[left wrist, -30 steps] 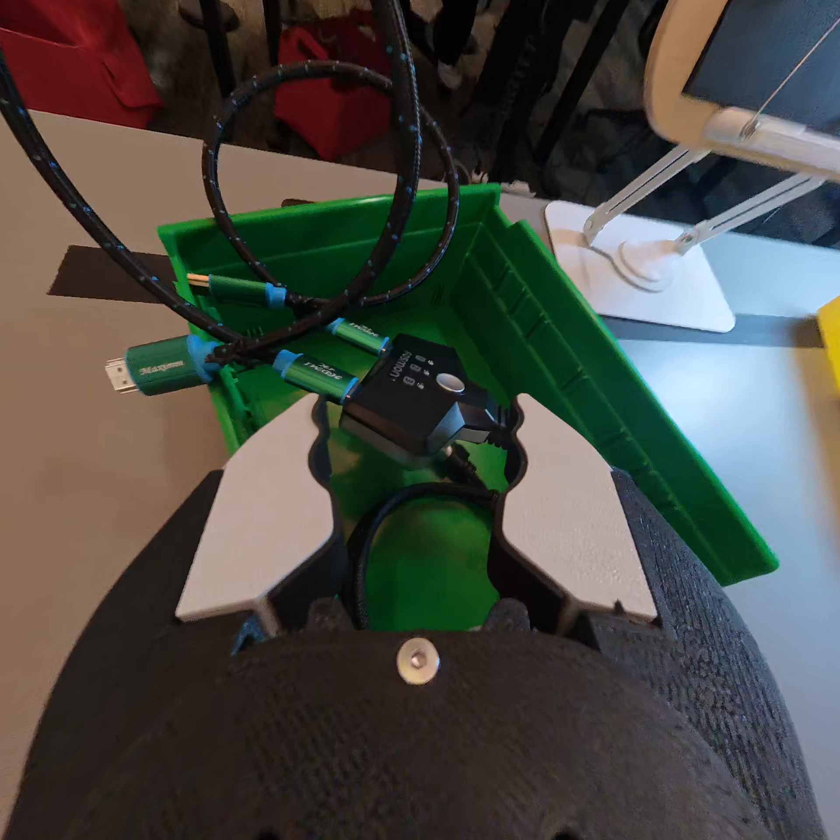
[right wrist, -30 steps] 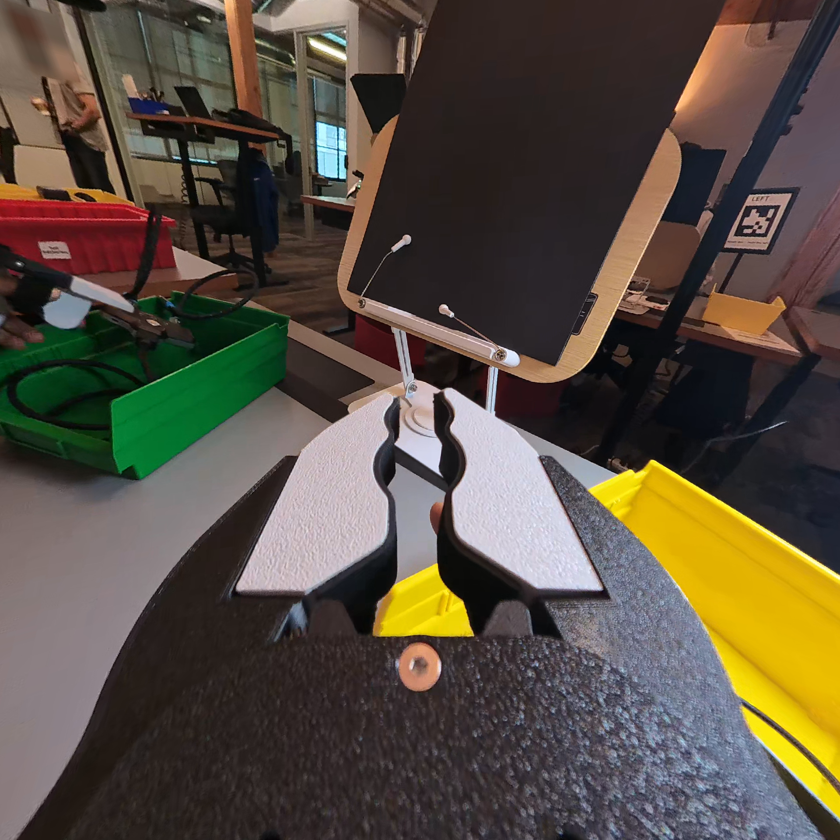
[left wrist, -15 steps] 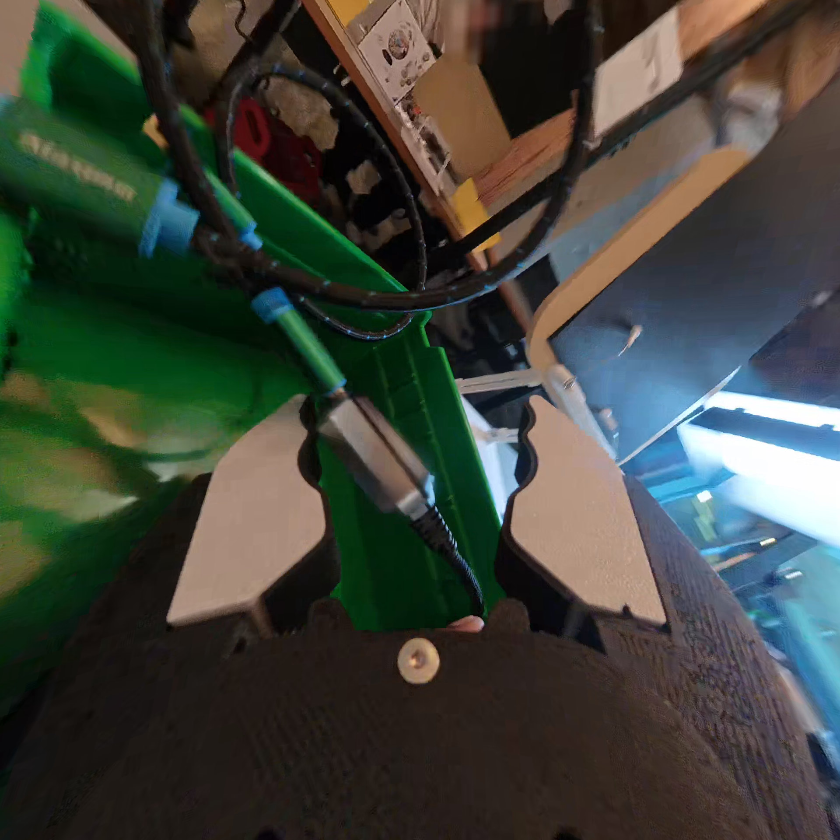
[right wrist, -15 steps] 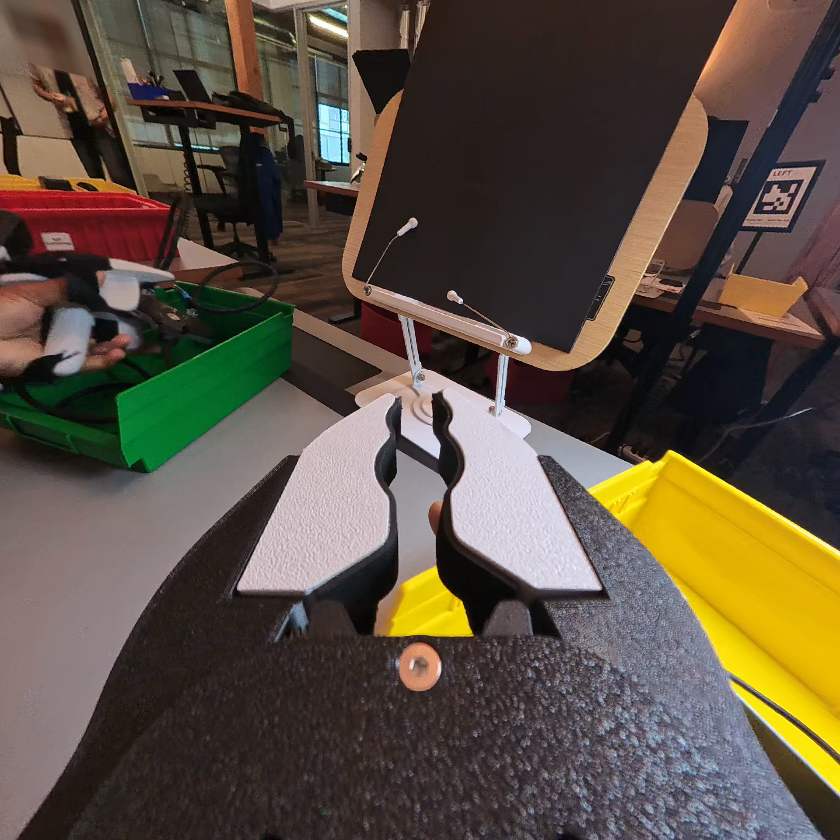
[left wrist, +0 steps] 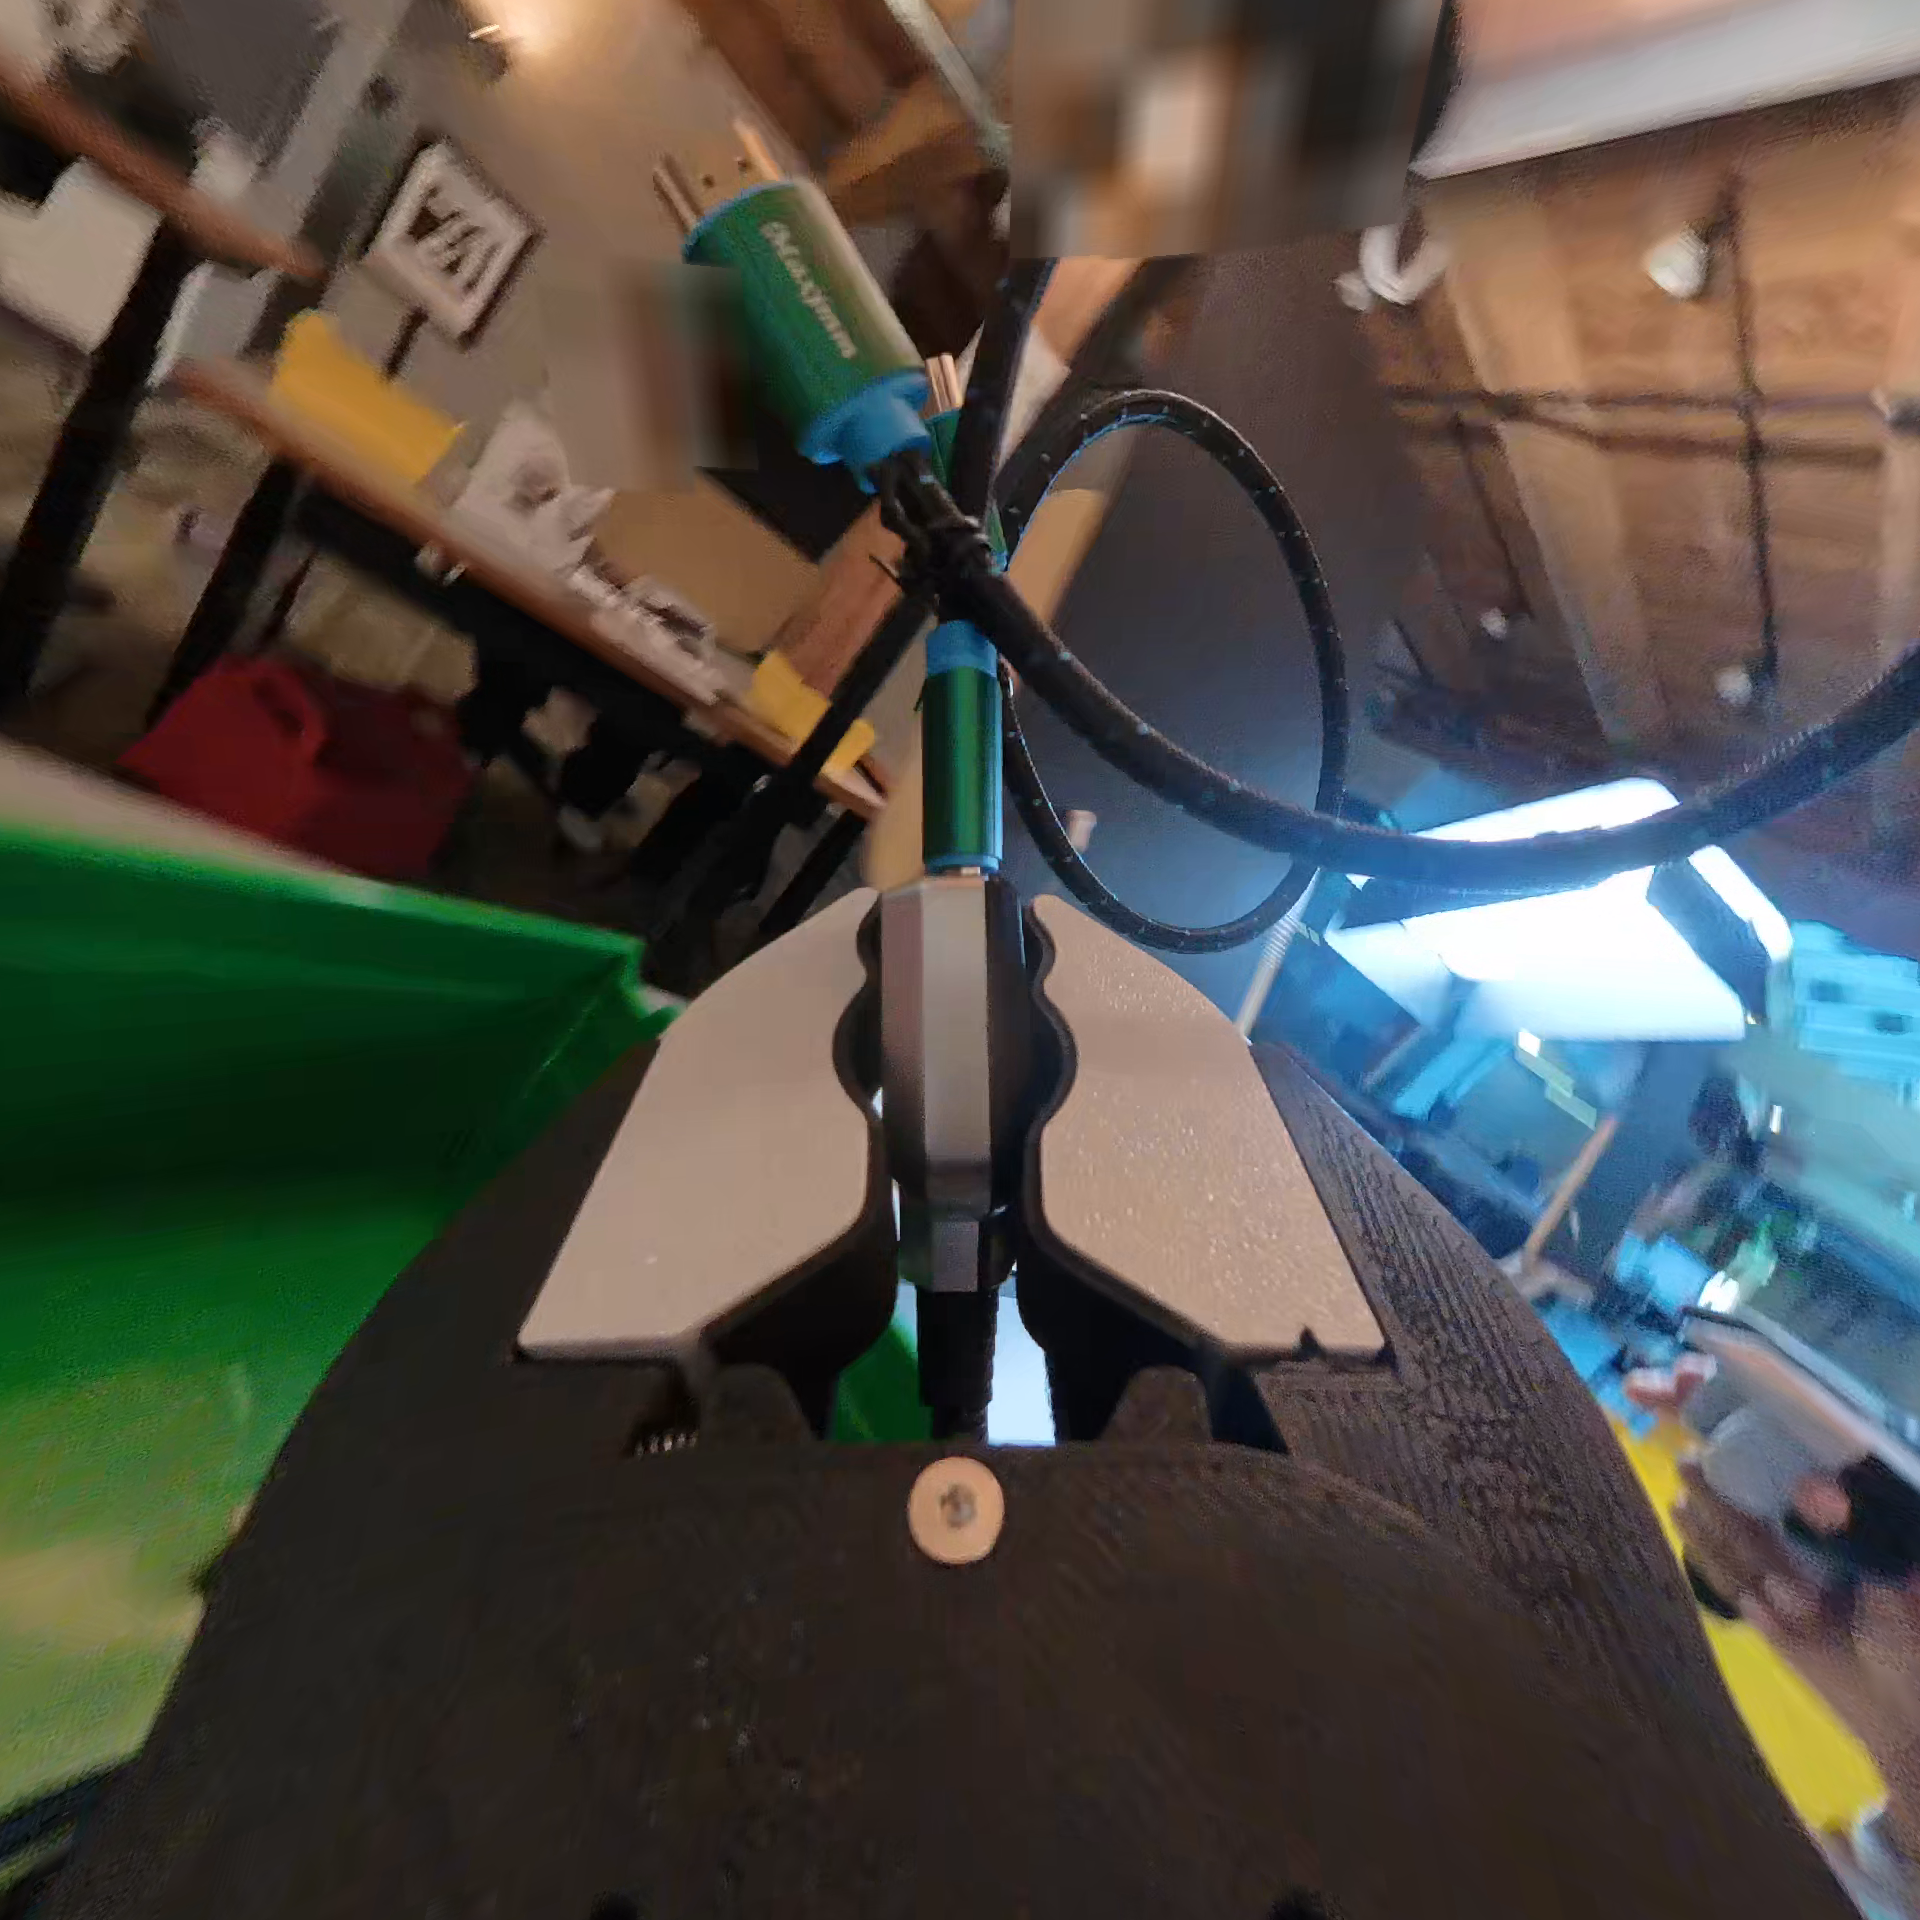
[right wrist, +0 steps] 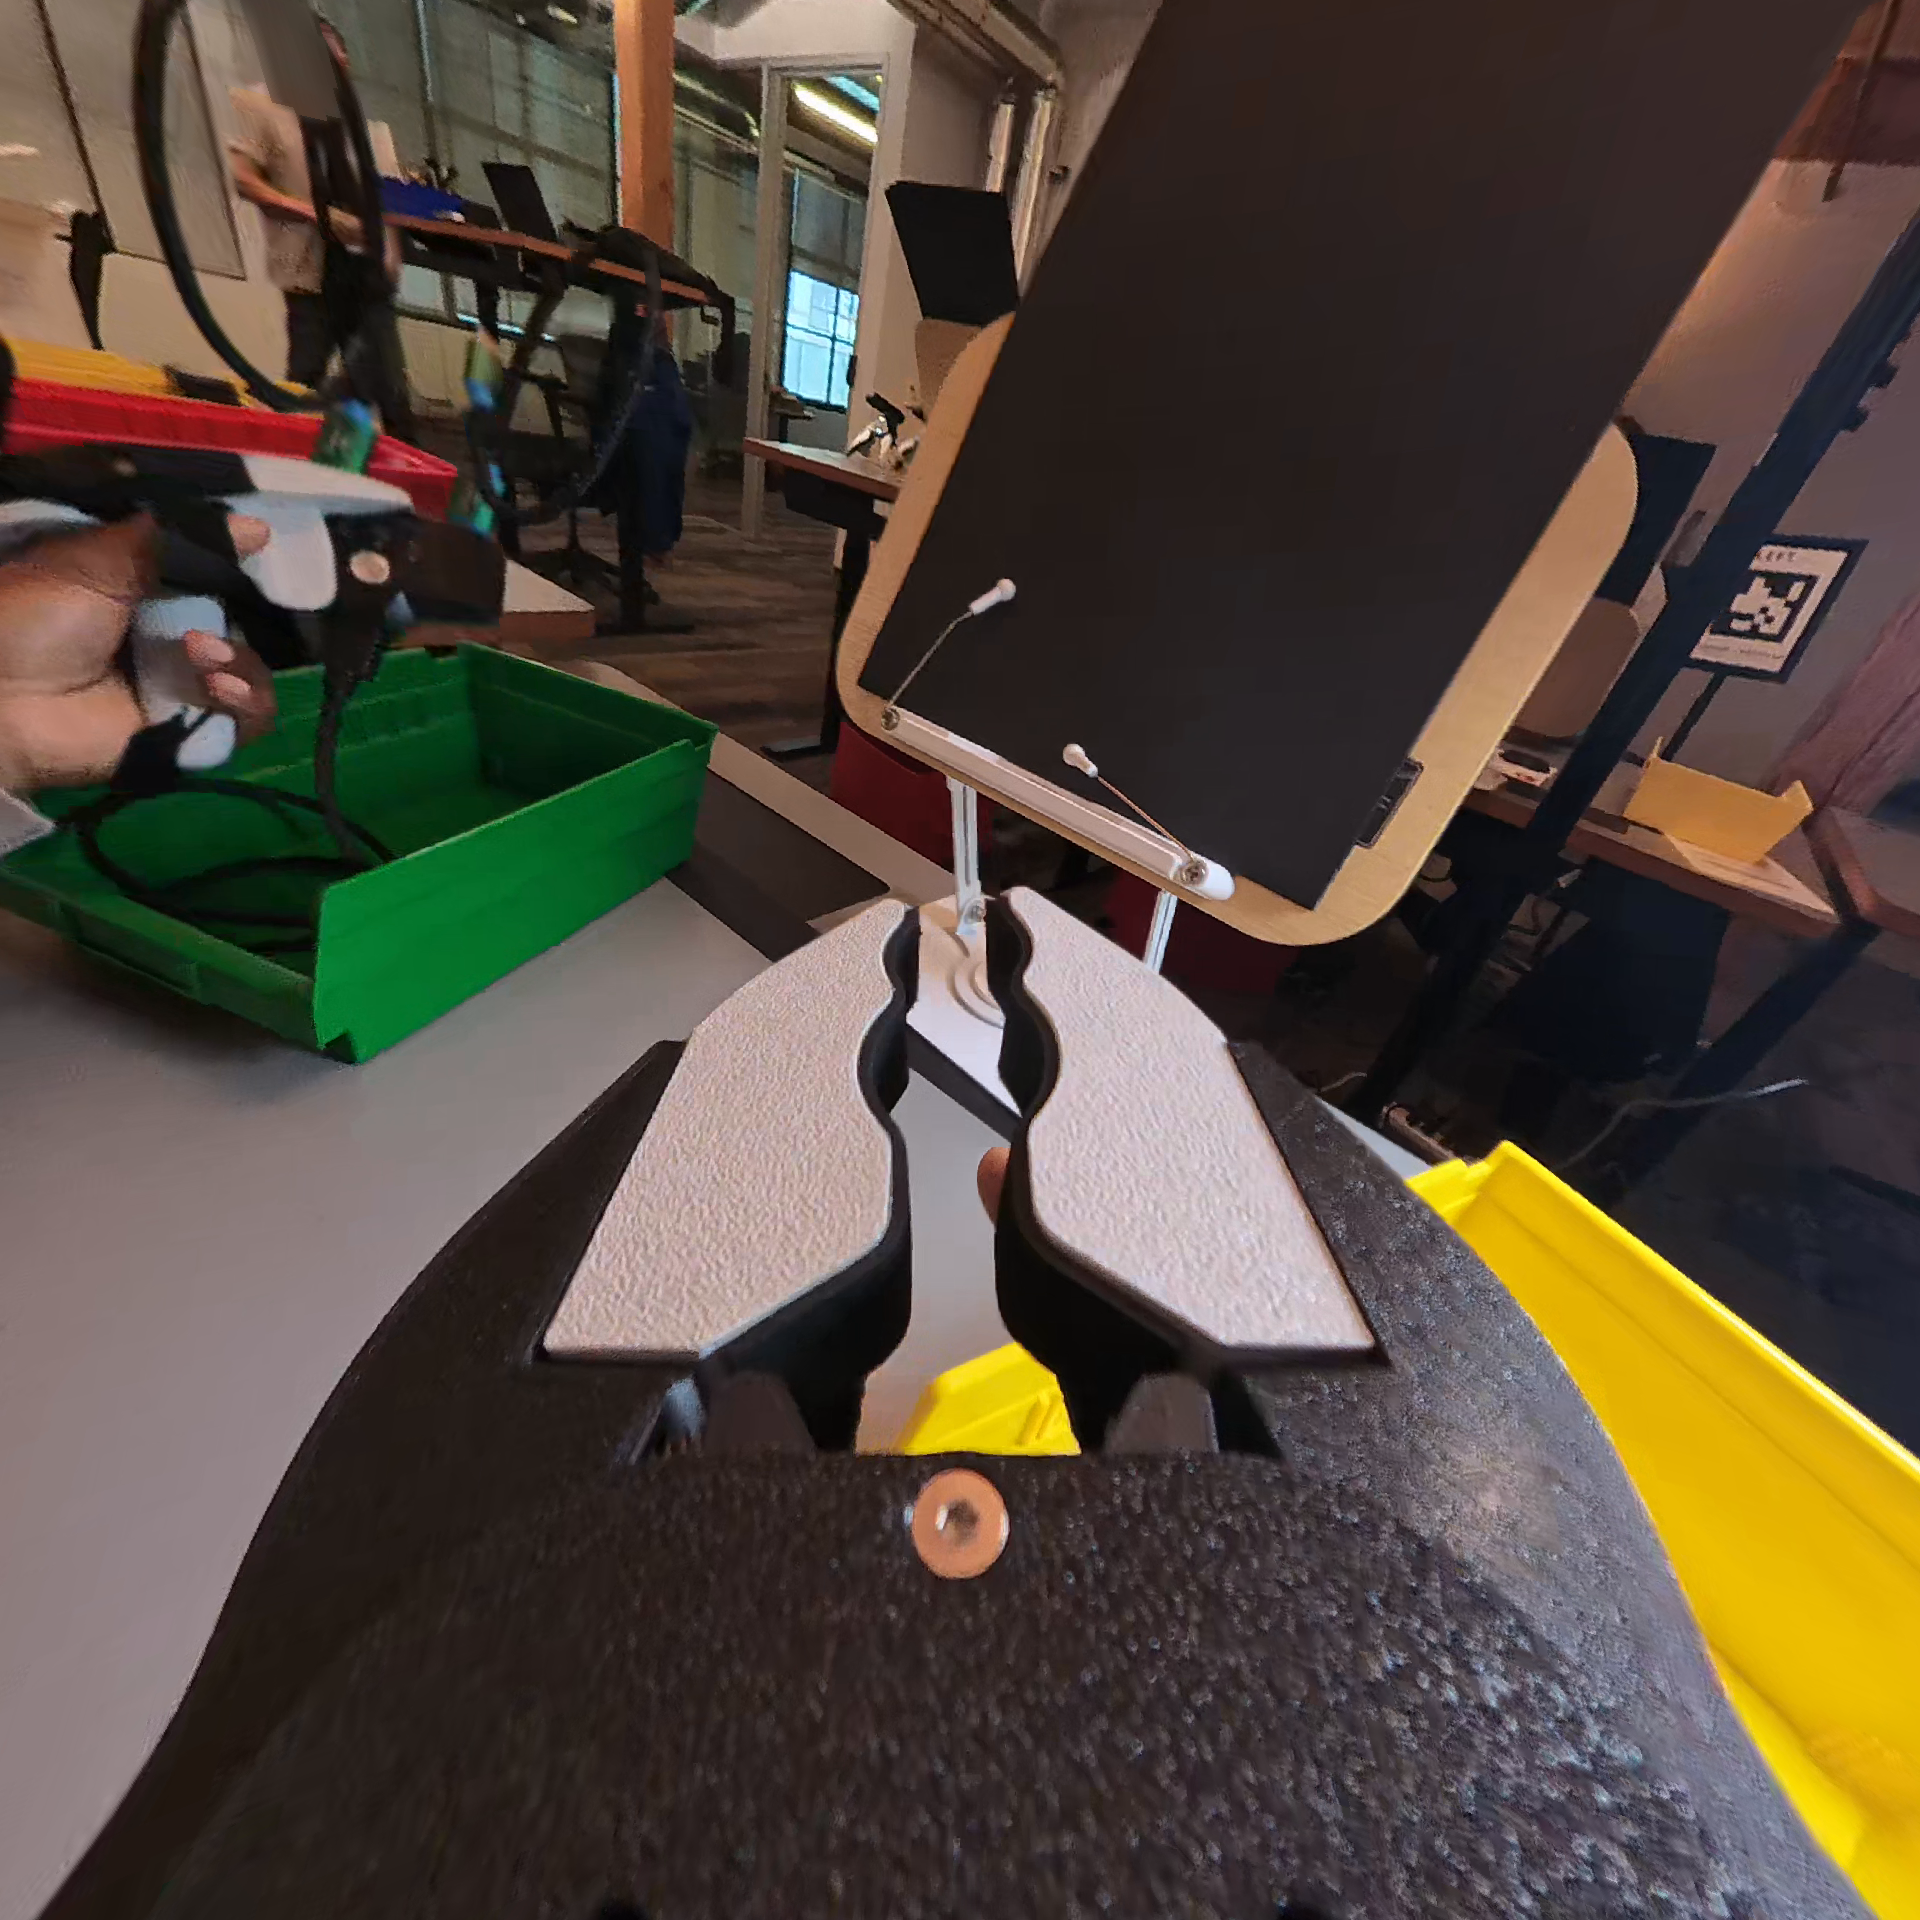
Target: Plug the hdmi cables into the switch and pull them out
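1. The left gripper (left wrist: 954,914) has its jaws closed on the small dark grey HDMI switch box (left wrist: 938,1049), which is held edge-on and lifted clear of the green plastic bin (left wrist: 260,1039) that fills the view from 8 to 9 o'clock.
2. One green metal HDMI plug with a blue collar (left wrist: 961,769) sits seated in the switch at 12 o'clock, directly past the fingertips; so at least one cable reads as plugged in.
3. A second, larger green plug (left wrist: 805,312) hangs free near 11 o'clock, metal tip bare, tied into the loop of black braided cable (left wrist: 1299,623) that curls toward 1 o'clock. Whether a further plug sits in the switch behind the seated one cannot be told.
4. The right gripper (right wrist: 951,935) carries nothing; its jaws stand nearly closed with a narrow gap, over the grey table (right wrist: 260,1195), with the yellow plastic bin (right wrist: 1714,1455) at 4 o'clock and the black board on a white stand (right wrist: 1351,416) ahead.
5. In the right wrist view, the left gripper and the switch appear at 10 o'clock above the green bin.
6. Judgement: the plugging half looks at least partly done. Pulling out remains, and the idle right gripper would need to come across and take the seated plug while the left steadies the switch.
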Demonstrator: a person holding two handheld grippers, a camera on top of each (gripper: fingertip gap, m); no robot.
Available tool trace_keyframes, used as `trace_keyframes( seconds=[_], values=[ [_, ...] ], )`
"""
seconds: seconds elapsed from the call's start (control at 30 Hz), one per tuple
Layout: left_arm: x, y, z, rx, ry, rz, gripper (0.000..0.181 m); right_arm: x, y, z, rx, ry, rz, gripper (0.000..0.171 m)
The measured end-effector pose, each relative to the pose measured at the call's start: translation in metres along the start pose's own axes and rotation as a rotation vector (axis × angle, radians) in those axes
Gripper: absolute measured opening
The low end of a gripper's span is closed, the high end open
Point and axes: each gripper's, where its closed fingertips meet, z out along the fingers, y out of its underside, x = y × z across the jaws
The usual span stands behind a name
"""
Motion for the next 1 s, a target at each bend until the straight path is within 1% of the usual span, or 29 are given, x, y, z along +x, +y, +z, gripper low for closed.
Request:
trace_keyframes(
  seconds=[0.13, 0.23, 0.33, 0.37, 0.43, 0.53, 0.6, 0.7, 0.8, 0.9, 1.0],
  values=[
    [0.096, -0.008, -0.002, -0.045, 0.197, 0.329, 0.023, -0.023, -0.019, -0.003, 0.033, -0.065, -0.054, 0.012],
    [0.165, 0.006, -0.014, -0.114, 0.35, 0.585, 0.024, -0.048, -0.04, -0.01, 0.083, -0.144, -0.099, 0.012],
    [0.214, 0.031, -0.028, -0.177, 0.416, 0.905, 0.024, -0.07, -0.07, -0.026, 0.163, -0.214, -0.144, 0.013],
    [0.225, 0.042, -0.032, -0.198, 0.426, 1.004, 0.024, -0.074, -0.081, -0.034, 0.189, -0.225, -0.145, 0.013],
    [0.24, 0.067, -0.038, -0.28, 0.467, 1.13, 0.023, -0.074, -0.103, -0.053, 0.242, -0.219, -0.15, 0.013],
    [0.248, 0.112, -0.046, -0.457, 0.558, 1.19, 0.023, -0.071, -0.126, -0.081, 0.274, -0.201, -0.176, 0.013],
    [0.243, 0.149, -0.052, -0.619, 0.614, 1.205, 0.024, -0.074, -0.13, -0.093, 0.237, -0.216, -0.206, 0.017],
    [0.228, 0.203, -0.06, -0.852, 0.675, 1.204, 0.024, -0.084, -0.113, -0.095, 0.101, -0.265, -0.283, 0.024],
    [0.217, 0.246, -0.071, -1.039, 0.73, 1.166, 0.024, -0.107, -0.073, -0.081, -0.093, -0.394, -0.344, 0.032],
    [0.21, 0.274, -0.082, -1.153, 0.771, 1.161, 0.023, -0.133, -0.017, -0.064, -0.335, -0.519, -0.444, 0.036],
    [0.207, 0.283, -0.085, -1.181, 0.771, 1.191, 0.024, -0.156, 0.03, -0.049, -0.504, -0.61, -0.498, 0.034]
  ],
)
